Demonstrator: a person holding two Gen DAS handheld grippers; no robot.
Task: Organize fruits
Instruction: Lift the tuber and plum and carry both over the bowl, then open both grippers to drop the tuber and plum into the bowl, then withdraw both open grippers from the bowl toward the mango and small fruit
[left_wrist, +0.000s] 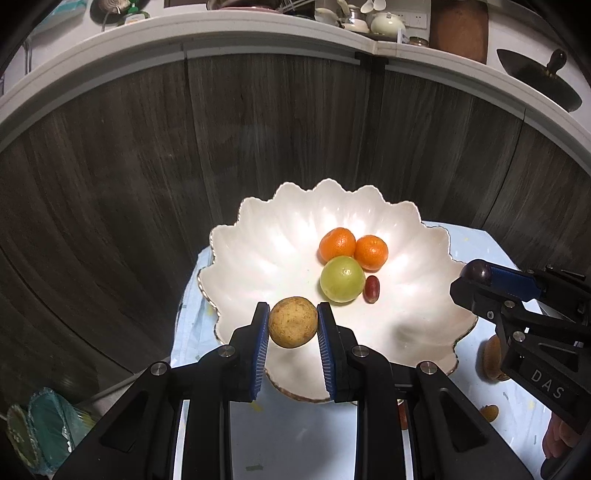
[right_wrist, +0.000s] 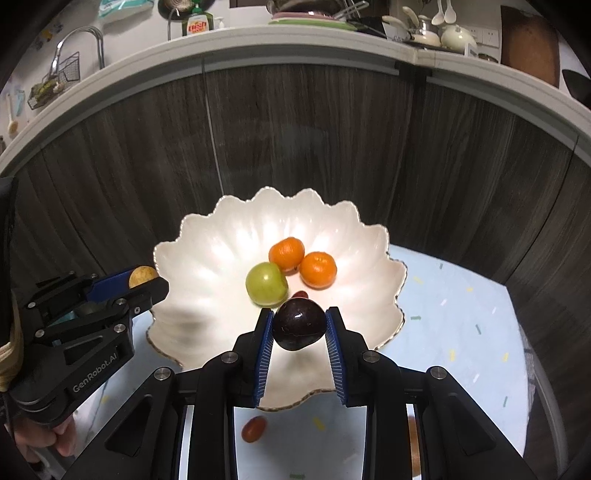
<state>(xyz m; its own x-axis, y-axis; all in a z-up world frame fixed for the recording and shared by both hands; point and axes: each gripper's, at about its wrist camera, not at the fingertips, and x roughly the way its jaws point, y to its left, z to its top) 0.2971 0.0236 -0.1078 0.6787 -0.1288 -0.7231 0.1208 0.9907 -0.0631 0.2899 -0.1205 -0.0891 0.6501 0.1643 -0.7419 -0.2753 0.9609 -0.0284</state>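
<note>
Over the desk (right_wrist: 461, 314) with its pale blue speckled cover, I have both tools above the near side of the white scalloped bowl (left_wrist: 258, 236).

Bowl is wide and shallow, walls fluted. Already lying in it, clustered right of centre: green fruit (left_wrist: 342, 279), two mandarins (left_wrist: 337, 244) touching each other and the green one, small red grape (left_wrist: 371, 289) just beside it.

Left hand-held gripper (left_wrist: 293, 323) pinches a tan, rough-skinned round fruit (left_wrist: 293, 322) above the near-left rim. Right hand-held gripper (right_wrist: 299, 325) pinches a dark plum (right_wrist: 298, 324) above the near rim, close to the green fruit.

Judgement: release step for both. I'd lower each well past the rim before easing the pads apart; round fruit will roll downhill toward the cluster. Tan one goes to the bare left floor. Plum wants a spot short of the grape, not on it.

Loose on the desk: a red grape (right_wrist: 253, 429), for later.
</note>
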